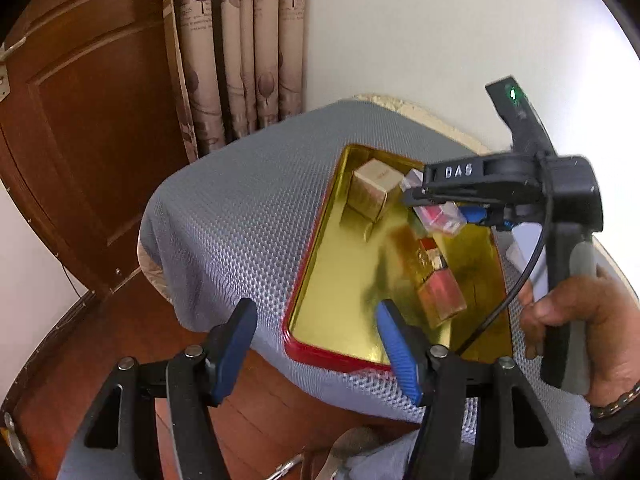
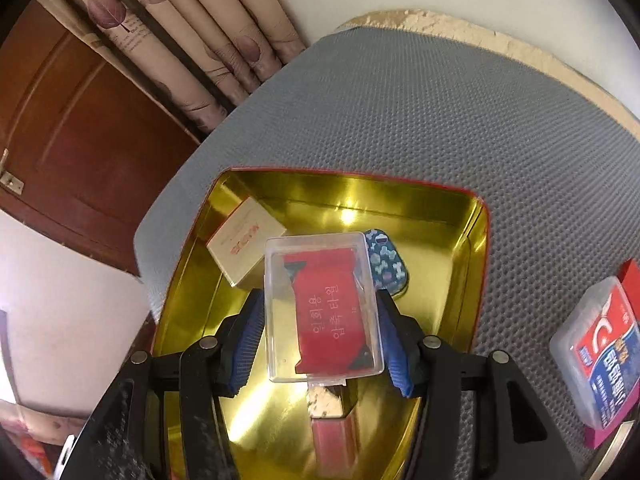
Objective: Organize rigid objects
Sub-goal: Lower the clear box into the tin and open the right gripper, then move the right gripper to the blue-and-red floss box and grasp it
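A gold tin tray [image 1: 320,350] with a red rim lies on a grey mat. In it are a beige box [image 1: 374,192] and a red bottle-like item [image 1: 440,292]. My left gripper [image 1: 314,320] is open and empty at the tray's near left corner. My right gripper [image 2: 320,300] is shut on a clear plastic case [image 2: 324,308] with a red insert, held over the tray [image 2: 360,196]. The left wrist view shows that case [image 1: 440,220] in the air above the tray. Under it lie the beige box [image 2: 244,244], a blue patterned tin [image 2: 386,264] and the red item [image 2: 332,432].
A plastic box with a red and blue label [image 2: 600,352] lies on the mat [image 2: 440,100] right of the tray. A brown door [image 1: 80,140] and a curtain [image 1: 240,40] stand behind the table. A person's hand [image 1: 580,312] holds the right gripper's handle.
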A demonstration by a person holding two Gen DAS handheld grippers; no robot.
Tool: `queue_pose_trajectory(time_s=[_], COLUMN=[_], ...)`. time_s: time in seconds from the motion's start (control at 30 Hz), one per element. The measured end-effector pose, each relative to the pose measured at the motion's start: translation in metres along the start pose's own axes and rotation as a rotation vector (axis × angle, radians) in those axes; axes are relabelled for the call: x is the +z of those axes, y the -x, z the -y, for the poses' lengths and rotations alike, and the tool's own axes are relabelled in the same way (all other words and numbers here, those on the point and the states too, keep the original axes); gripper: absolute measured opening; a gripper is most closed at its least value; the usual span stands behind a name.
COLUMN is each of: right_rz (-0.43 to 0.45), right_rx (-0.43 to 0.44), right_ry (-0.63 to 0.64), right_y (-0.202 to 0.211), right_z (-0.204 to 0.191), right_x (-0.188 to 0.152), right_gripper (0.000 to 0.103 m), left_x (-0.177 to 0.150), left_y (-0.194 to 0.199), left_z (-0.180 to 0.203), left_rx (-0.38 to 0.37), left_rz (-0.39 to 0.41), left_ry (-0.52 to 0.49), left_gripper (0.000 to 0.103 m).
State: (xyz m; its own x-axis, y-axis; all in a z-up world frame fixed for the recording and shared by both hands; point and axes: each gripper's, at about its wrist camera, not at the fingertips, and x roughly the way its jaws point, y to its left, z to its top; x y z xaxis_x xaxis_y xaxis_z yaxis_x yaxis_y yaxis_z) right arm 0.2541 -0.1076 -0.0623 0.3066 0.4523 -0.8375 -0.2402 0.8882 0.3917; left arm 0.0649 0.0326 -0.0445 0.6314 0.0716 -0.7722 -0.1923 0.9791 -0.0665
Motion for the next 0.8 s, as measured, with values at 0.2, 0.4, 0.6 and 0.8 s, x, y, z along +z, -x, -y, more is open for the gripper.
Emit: queue_pose_trajectory(time_s=[0.2, 0.4, 0.6, 0.8], right_rz=[0.145, 0.345, 0.265, 0.054], right_rx=[0.157, 0.097, -0.119, -0.203], right_ry=[-0.095, -0.112, 0.126, 0.426], right_y=[0.045, 0.131, 0.159, 0.128], right_z=[0.023, 0.078, 0.108, 0.094], right_x=[-0.016, -0.099, -0.128, -0.084], right_gripper=[0.078, 0.095, 0.095, 0.093], left_x=[0.002, -0.003, -0.012, -0.012], left_y=[0.005, -0.002, 0.006, 0.006], left_z=[-0.001, 0.017, 0.041, 0.044], left_rx=[-0.076, -0.172, -0.137, -0.122], left_rz=[0.028, -0.069, -0.048, -0.035], left_ry=[0.016, -0.042, -0.157, -0.161], left_gripper=[0.064, 0.064, 0.064, 0.064])
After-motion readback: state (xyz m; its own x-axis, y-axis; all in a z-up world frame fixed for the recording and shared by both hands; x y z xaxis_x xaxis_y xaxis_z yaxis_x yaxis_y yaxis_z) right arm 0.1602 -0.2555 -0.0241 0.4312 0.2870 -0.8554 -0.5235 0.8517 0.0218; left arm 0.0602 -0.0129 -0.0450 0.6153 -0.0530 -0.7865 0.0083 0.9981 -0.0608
